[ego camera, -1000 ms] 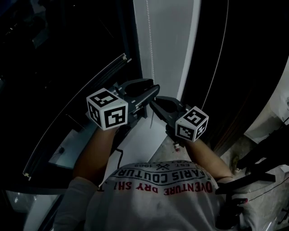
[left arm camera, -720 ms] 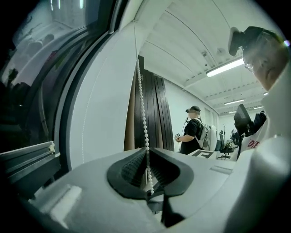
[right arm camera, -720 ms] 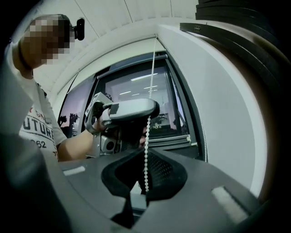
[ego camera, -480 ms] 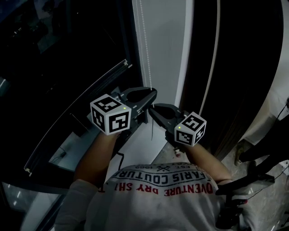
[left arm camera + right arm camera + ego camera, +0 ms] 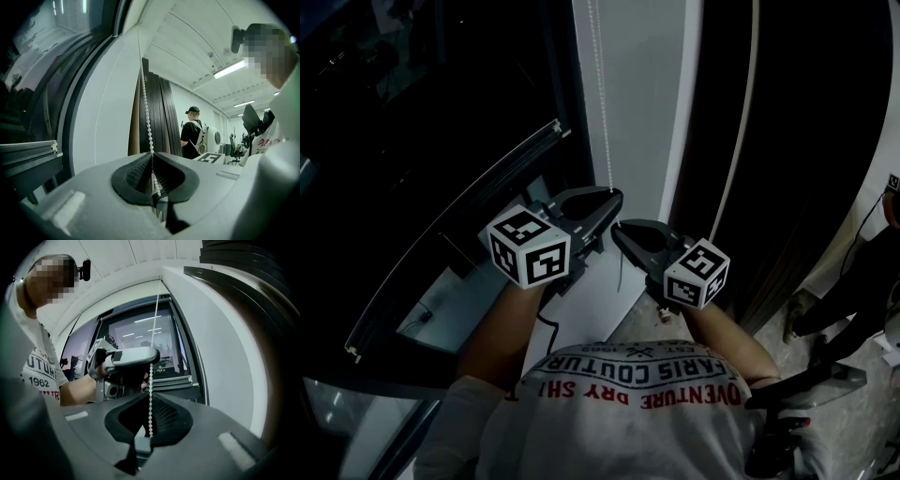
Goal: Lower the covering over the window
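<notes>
**Both claws clamped on the bead chain beside the window**

At far left we see the dark window (image 5: 412, 141). A pale bar (image 5: 455, 234) with capped ends slants across it, and we cannot tell whether it is the covering's lower edge. Next comes our left claw (image 5: 614, 199). Its jaws have just been closing and now pinch the bead chain (image 5: 602, 112) between their ribbed pads (image 5: 136, 171). The chain hangs straight down a white wall strip (image 5: 642, 94), just beside the window frame. Our right claw (image 5: 620, 231) is closed on the same chain, its tip near the left claw's. In the right gripper view the left claw sits directly above it on the chain.

Right of the wall strip stand tall dark panels (image 5: 787, 141), near the chain but apart from it. Past them, in the left gripper view, a person (image 5: 191, 136) in a black top and cap stands with their back turned. At far right, dark stands (image 5: 834, 328) crowd the floor. Our white printed T-shirt (image 5: 637, 403) fills the bottom edge.
</notes>
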Demonstrator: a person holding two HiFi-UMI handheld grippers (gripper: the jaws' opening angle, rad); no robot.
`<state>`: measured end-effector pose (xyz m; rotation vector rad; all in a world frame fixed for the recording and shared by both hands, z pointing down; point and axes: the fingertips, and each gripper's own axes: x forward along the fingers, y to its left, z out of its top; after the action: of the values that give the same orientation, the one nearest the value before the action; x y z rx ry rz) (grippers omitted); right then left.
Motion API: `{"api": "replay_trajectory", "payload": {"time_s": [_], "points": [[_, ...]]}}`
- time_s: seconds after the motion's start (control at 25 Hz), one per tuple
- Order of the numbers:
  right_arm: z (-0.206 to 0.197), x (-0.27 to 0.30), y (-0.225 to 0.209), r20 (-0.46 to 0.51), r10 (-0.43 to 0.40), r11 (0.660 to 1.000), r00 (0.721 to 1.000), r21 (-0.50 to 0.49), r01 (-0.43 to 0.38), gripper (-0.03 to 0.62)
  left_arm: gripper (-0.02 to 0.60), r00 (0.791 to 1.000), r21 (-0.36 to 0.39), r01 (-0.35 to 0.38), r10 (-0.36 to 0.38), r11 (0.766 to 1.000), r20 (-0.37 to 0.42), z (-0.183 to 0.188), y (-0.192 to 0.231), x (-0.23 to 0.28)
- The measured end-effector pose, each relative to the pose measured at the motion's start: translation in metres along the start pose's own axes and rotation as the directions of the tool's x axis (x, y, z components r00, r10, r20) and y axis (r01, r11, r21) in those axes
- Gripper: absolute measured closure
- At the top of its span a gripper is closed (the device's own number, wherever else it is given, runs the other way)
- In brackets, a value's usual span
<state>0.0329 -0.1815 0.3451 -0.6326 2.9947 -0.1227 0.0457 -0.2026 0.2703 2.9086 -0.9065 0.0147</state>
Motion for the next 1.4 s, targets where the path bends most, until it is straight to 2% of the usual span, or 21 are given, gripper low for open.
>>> {"api": "replay_trajectory", "payload": {"time_s": [0.12, 0.44, 0.56, 1.0, 1.4], "points": [[-0.019, -0.004, -0.003, -0.038, -0.009, 1.0, 0.999, 0.017, 0.009, 0.575, 0.568, 0.999, 0.01, -0.015, 0.015, 1.0, -0.042, -0.019, -0.002, 0.006], [-0.071, -0.011, -0.007, -0.134, -0.023, 0.998, 0.991, 0.059, 0.031, 0.574, 0.568, 0.99, -0.033, -0.07, 0.065, 0.997, -0.121, -0.071, 0.0, 0.01], [-0.085, -0.014, -0.007, -0.148, -0.028, 0.995, 0.989, 0.094, 0.042, 0.574, 0.568, 0.989, -0.067, -0.084, 0.075, 0.994, -0.127, -0.085, 0.0, 0.012], [-0.084, -0.019, -0.01, -0.142, -0.039, 0.992, 0.989, 0.111, 0.055, 0.574, 0.568, 0.986, -0.047, -0.121, 0.115, 0.992, -0.118, -0.087, -0.001, 0.011], [-0.082, -0.014, -0.007, -0.134, -0.021, 0.995, 0.991, 0.089, 0.034, 0.574, 0.569, 0.988, -0.065, -0.135, 0.128, 0.989, -0.091, -0.083, 0.002, 0.003]]}}
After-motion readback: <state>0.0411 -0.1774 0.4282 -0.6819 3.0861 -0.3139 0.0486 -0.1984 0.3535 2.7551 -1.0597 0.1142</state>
